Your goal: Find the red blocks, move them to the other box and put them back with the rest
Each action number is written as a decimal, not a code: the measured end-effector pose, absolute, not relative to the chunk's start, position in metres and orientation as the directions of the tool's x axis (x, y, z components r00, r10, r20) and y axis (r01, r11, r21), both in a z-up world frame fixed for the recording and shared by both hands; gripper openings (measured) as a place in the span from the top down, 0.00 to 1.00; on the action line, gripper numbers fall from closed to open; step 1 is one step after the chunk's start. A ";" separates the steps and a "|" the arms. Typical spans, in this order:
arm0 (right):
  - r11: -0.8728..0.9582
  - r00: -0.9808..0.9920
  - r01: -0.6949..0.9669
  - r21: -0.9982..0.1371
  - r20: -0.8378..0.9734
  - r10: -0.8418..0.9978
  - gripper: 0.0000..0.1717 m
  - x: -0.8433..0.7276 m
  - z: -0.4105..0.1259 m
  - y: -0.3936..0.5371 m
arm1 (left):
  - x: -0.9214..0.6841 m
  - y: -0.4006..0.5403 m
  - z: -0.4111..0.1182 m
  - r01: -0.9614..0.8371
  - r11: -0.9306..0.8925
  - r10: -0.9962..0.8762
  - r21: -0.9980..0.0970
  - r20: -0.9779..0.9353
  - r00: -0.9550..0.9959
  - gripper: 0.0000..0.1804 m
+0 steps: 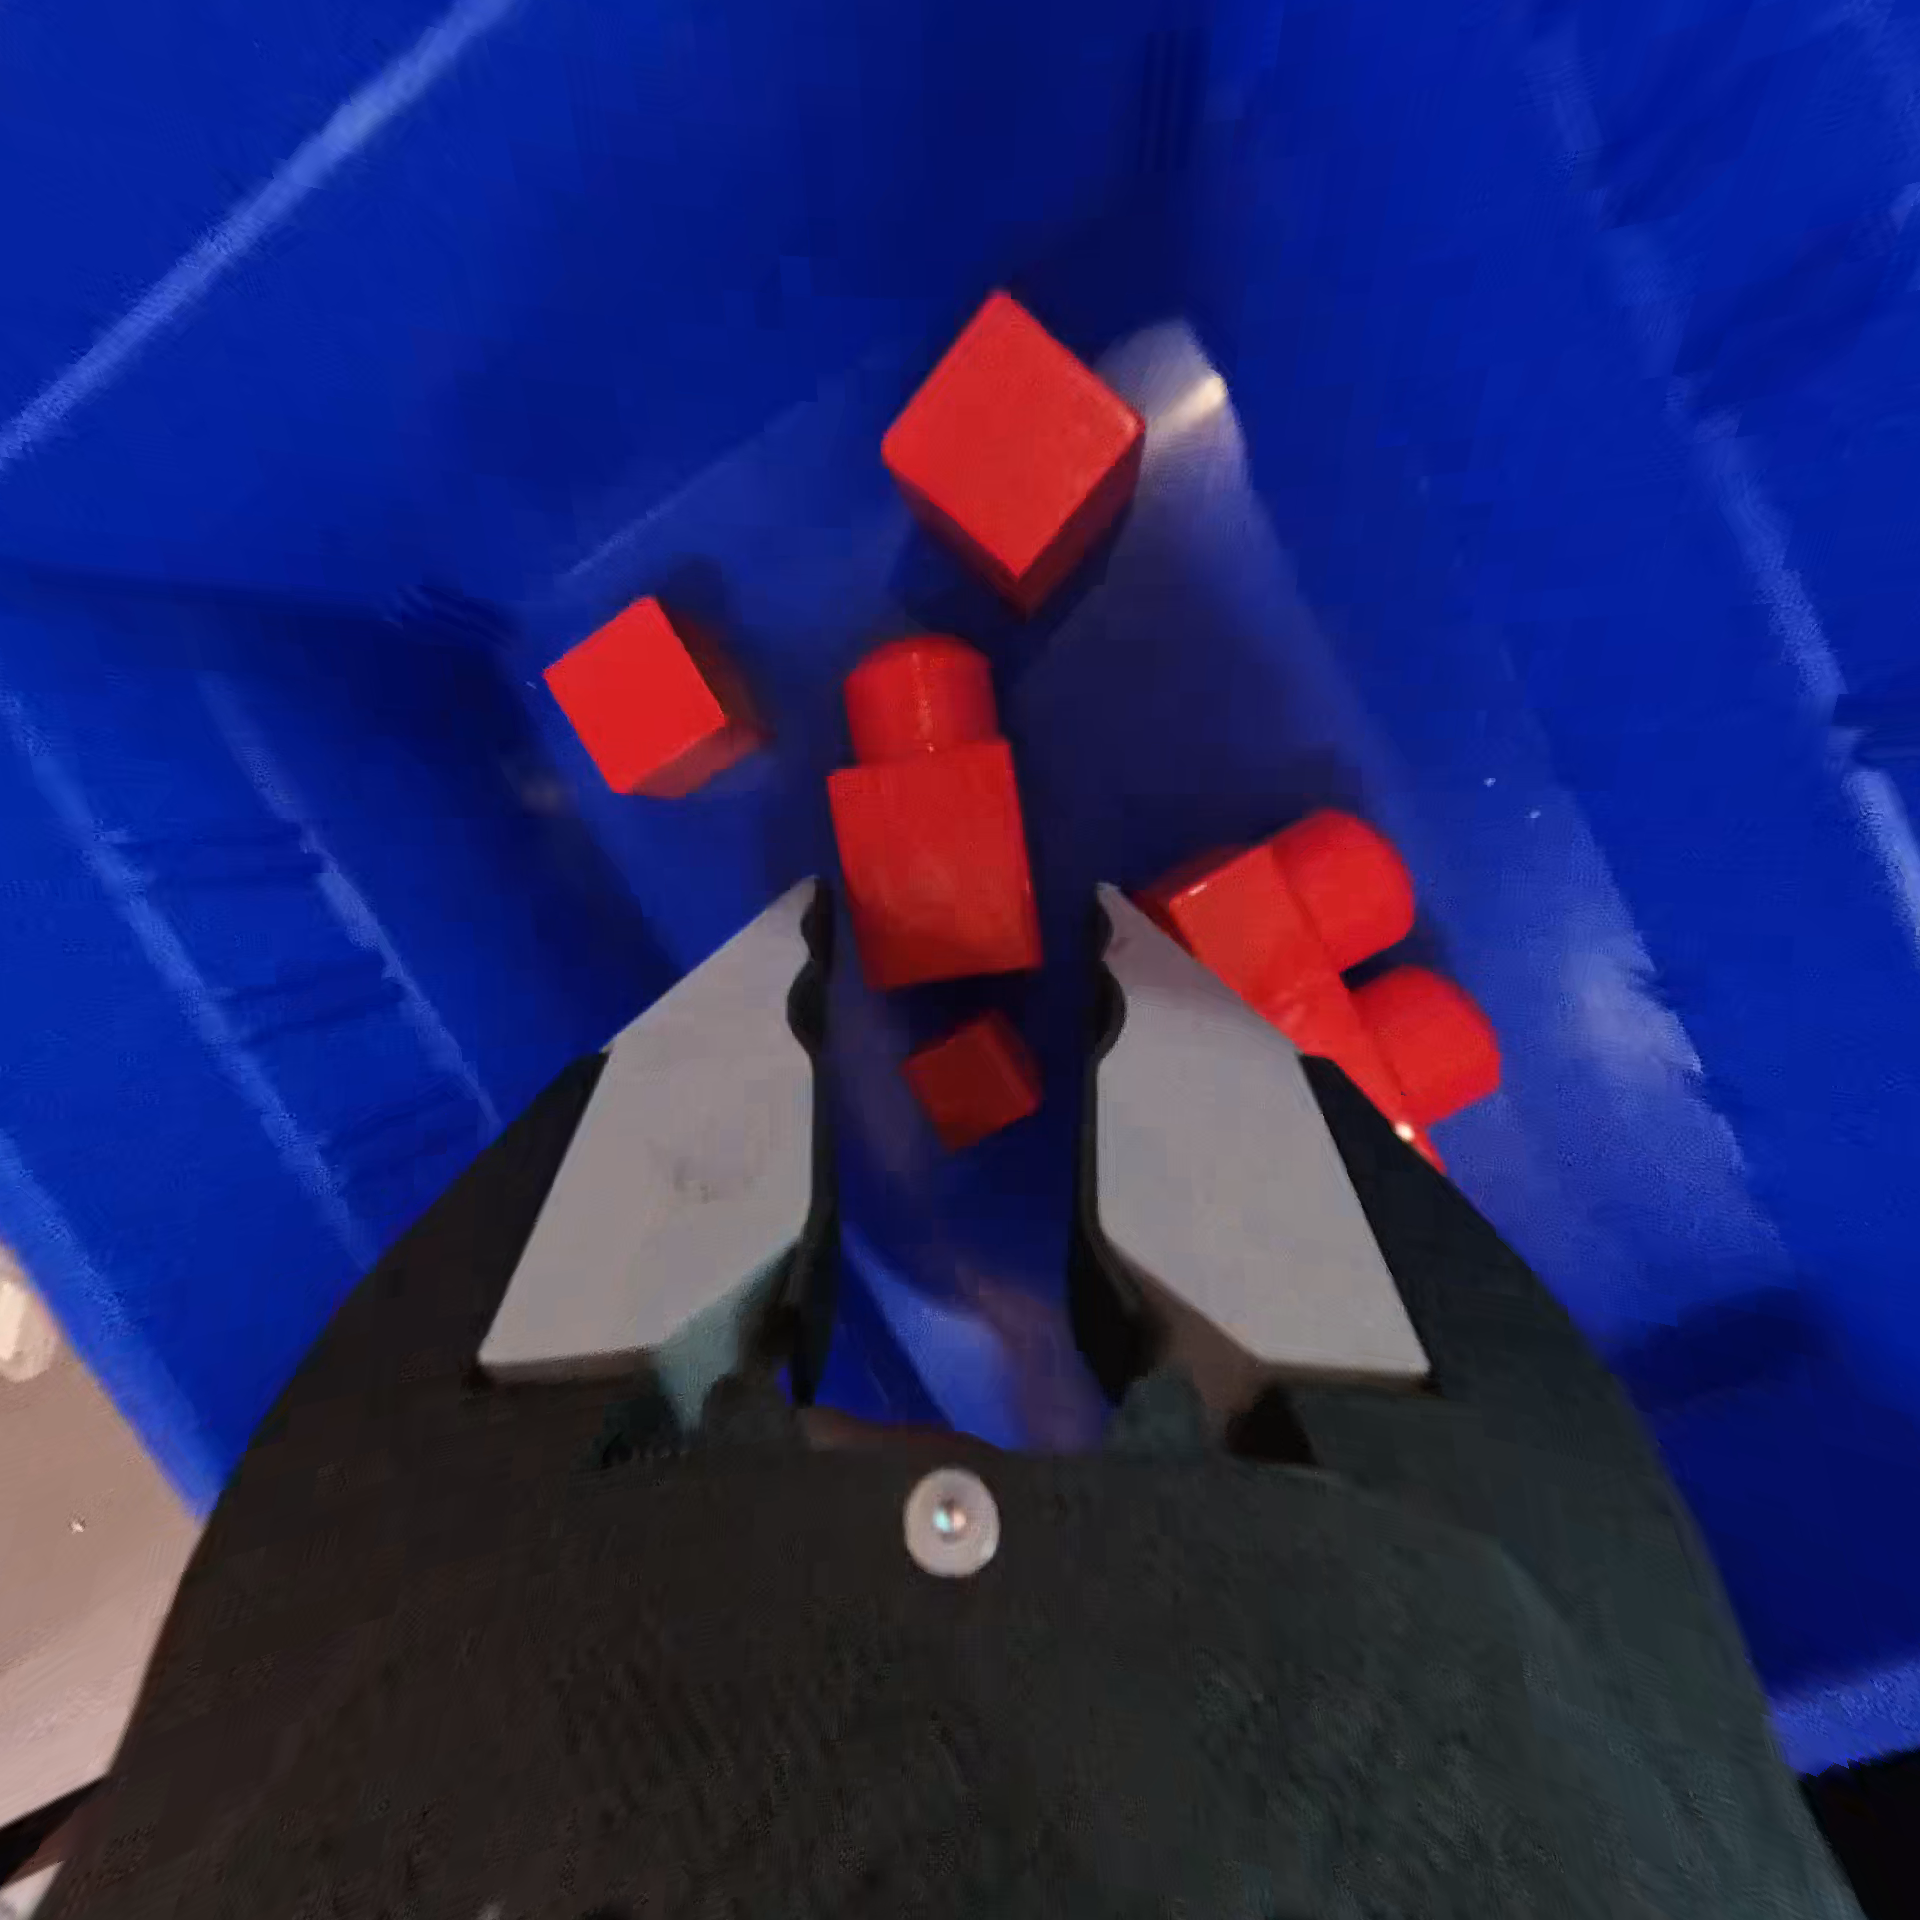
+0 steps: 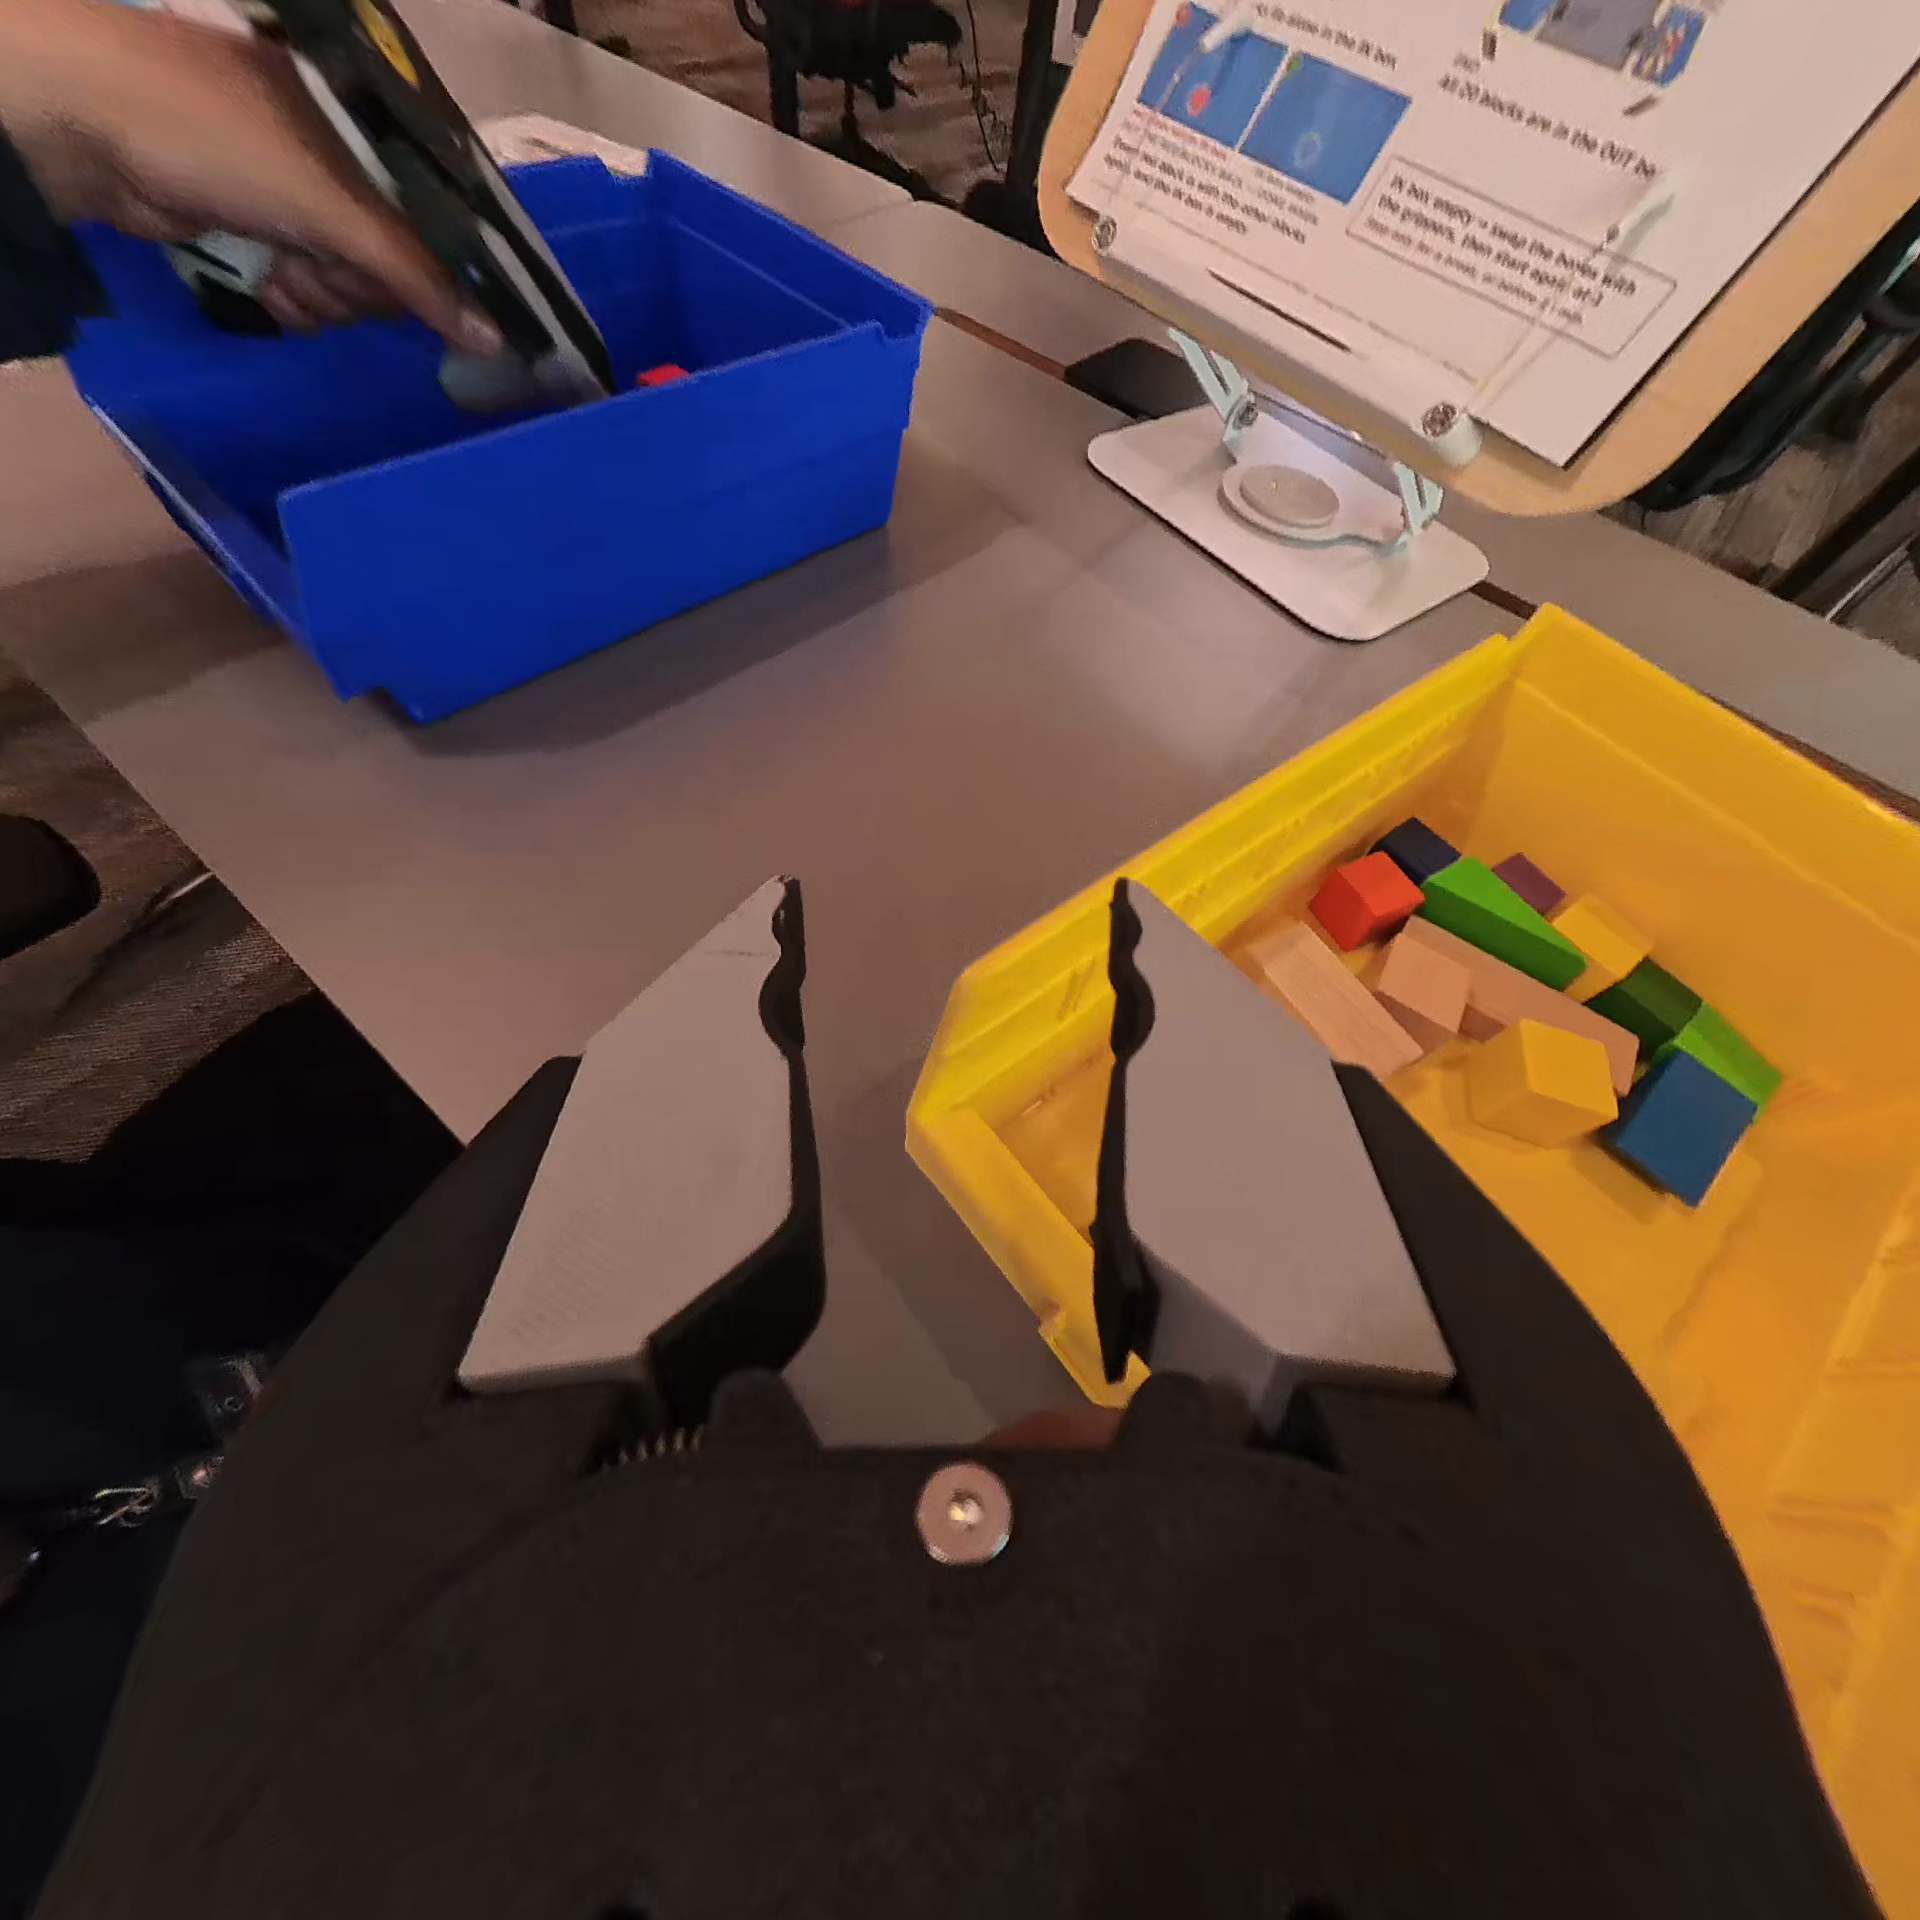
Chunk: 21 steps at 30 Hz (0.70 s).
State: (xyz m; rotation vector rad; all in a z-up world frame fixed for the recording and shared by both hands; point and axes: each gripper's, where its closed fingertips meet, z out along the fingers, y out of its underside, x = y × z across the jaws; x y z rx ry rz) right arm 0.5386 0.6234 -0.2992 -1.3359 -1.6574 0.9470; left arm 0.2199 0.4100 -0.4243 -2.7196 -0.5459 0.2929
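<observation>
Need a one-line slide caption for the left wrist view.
Open left gripper hovers inside the blue box over six red blocks, a single-stud brick lying between its fingertips.

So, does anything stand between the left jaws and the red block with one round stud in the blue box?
Nothing visible does. The left jaws stand open around the near end of that block, with blue floor showing on both sides.

On the counter [image 2: 935,748]: one bin [image 2: 582,561] far left, a second bin [image 2: 1039,1039] near right, well apart; document stand [image 2: 1288,540] behind, between them. In the left bin: five blocks [image 1: 935,862], loosely scattered, one lying between the spread jaws of the left gripper [image 1: 961,904]. In the right bin: mixed blocks [image 2: 1507,997] piled together at the near wall.
</observation>
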 end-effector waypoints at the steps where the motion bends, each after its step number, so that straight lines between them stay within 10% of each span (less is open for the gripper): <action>1: 0.169 -0.138 0.385 -0.907 0.124 0.983 0.67 0.539 -0.296 0.622 | 0.222 0.408 -0.433 0.330 -0.884 0.388 -0.331 -0.128 0.913 0.78; 12: 0.072 -0.276 0.324 -0.943 -0.021 0.961 0.67 0.528 -0.271 0.598 | 0.286 0.452 -0.270 -0.225 -0.454 0.396 -0.862 -0.422 0.816 0.80; 21: -0.058 -0.466 0.276 -0.959 -0.186 0.865 0.59 0.497 -0.249 0.530 | 0.486 0.505 -0.265 -0.653 -0.178 0.187 -0.736 -0.676 0.712 0.80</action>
